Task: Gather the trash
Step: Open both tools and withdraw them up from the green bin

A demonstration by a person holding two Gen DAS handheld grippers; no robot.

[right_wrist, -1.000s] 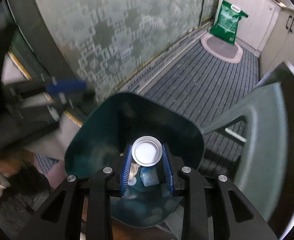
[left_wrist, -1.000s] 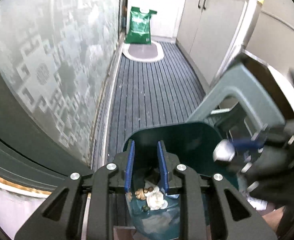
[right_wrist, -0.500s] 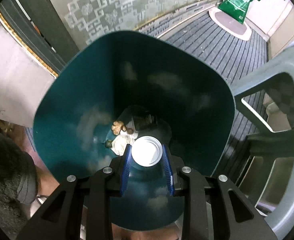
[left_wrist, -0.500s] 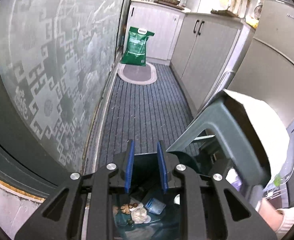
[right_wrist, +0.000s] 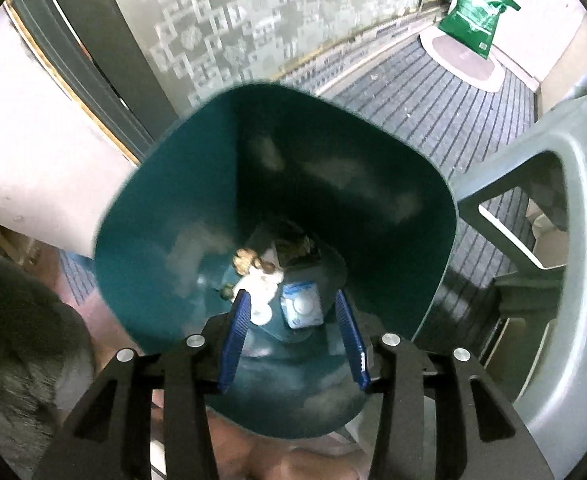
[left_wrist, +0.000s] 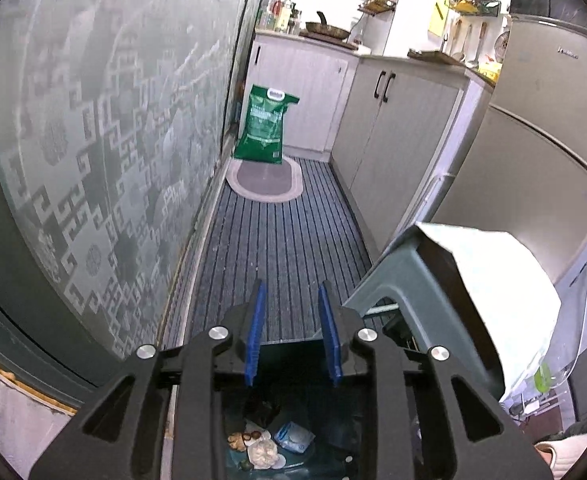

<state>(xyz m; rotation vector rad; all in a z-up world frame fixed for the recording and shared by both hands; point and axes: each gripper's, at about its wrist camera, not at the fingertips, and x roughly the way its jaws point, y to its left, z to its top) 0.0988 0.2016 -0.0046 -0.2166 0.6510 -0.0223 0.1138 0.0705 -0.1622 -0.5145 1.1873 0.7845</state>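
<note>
Narrow galley kitchen, floor covered by a grey striped runner (left_wrist: pixel 277 248) that leads to an oval mat (left_wrist: pixel 264 181) and a green sack (left_wrist: pixel 264 128) standing at the far end. Frosted patterned glass door (left_wrist: pixel 93 140) on the left; pale cabinets (left_wrist: pixel 397 136) and a refrigerator (left_wrist: pixel 549 128) on the right. A grey plastic stool (left_wrist: pixel 413 280) stands near right, draped with white paper or cloth.

Teal waste bin (right_wrist: pixel 277 184): seen from directly above in the right wrist view, its mouth open and its base holding the collected trash, namely a small blue-and-white carton (right_wrist: pixel 302 306), crumpled white tissue (right_wrist: pixel 259 286) and brownish food scraps (right_wrist: pixel 249 260). No bag liner can be made out.

Right gripper (right_wrist: pixel 291 340): poised over the bin mouth, jaws spread and empty. Left gripper (left_wrist: pixel 291 336): at the bin's near edge, pointing along the floor, jaws parted with nothing between them.

Handling, as judged: the contents appear light, soft and crushable; the carton offers flat stiff faces for a pinch, whereas tissue would compress and scraps may crumble. The bin looks rigid, smooth-walled and light; its rim is probably the securest hold, though slippery.
</note>
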